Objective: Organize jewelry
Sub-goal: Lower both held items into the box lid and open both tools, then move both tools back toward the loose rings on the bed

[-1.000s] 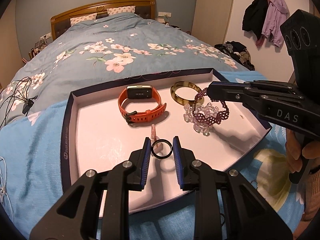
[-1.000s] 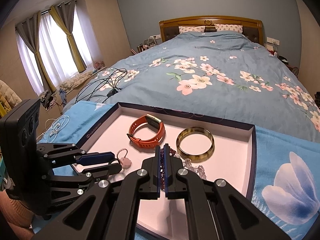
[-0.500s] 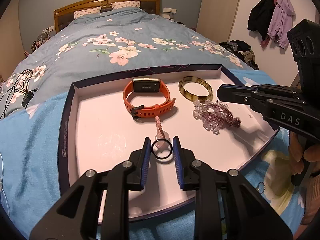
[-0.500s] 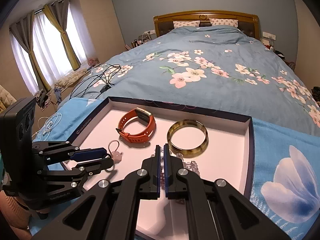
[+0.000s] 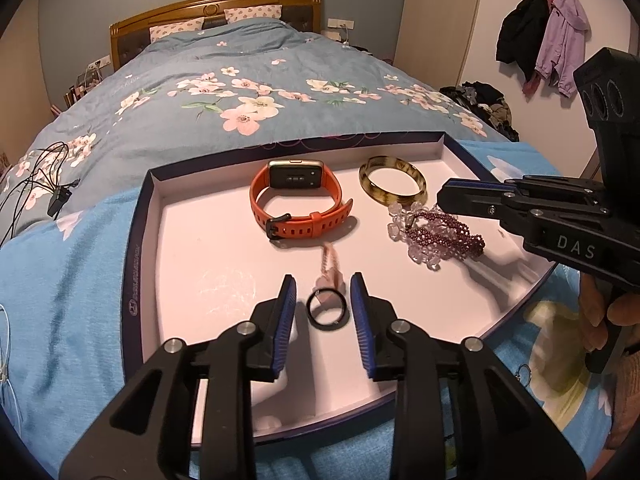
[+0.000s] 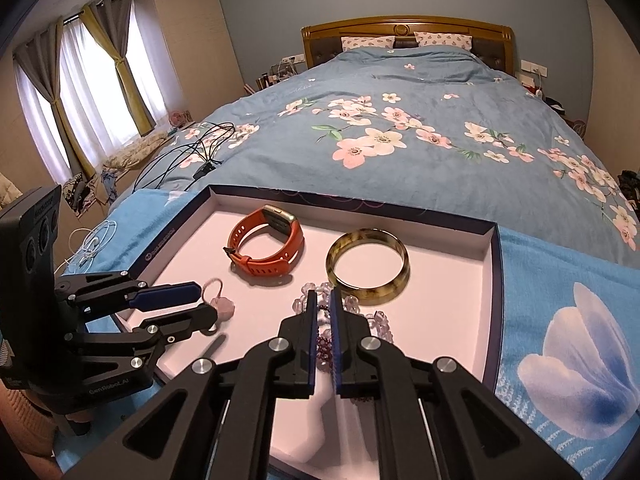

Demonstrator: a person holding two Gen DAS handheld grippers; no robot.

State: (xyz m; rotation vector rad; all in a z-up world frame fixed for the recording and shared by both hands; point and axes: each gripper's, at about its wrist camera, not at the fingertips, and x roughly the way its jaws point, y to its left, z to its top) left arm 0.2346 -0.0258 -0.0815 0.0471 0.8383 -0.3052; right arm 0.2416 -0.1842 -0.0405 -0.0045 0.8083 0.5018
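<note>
A shallow white tray with a dark rim (image 5: 136, 240) (image 6: 494, 280) lies on the bed. In it are an orange smartwatch (image 5: 300, 204) (image 6: 266, 246), a mottled bangle (image 5: 392, 180) (image 6: 368, 266), and a purple and clear bead bracelet (image 5: 436, 238) (image 6: 380, 320). A black ring (image 5: 327, 310) lies loose on the tray between the open jaws of my left gripper (image 5: 323, 304), next to a pink charm (image 5: 330, 268) (image 6: 220, 304). My right gripper (image 6: 324, 312) has its jaws slightly apart above the bead bracelet, not holding it.
The tray rests on a light blue cloth (image 5: 60, 280) over a blue floral bedspread (image 6: 400, 128). Black cables (image 5: 36, 184) lie to the left. Coats hang on a wall rack (image 5: 544, 40); curtained windows (image 6: 80, 92) stand at the left.
My left gripper opened and released the black ring onto the tray. My right gripper let go of the bead bracelet, which now lies flat, and its jaws parted slightly.
</note>
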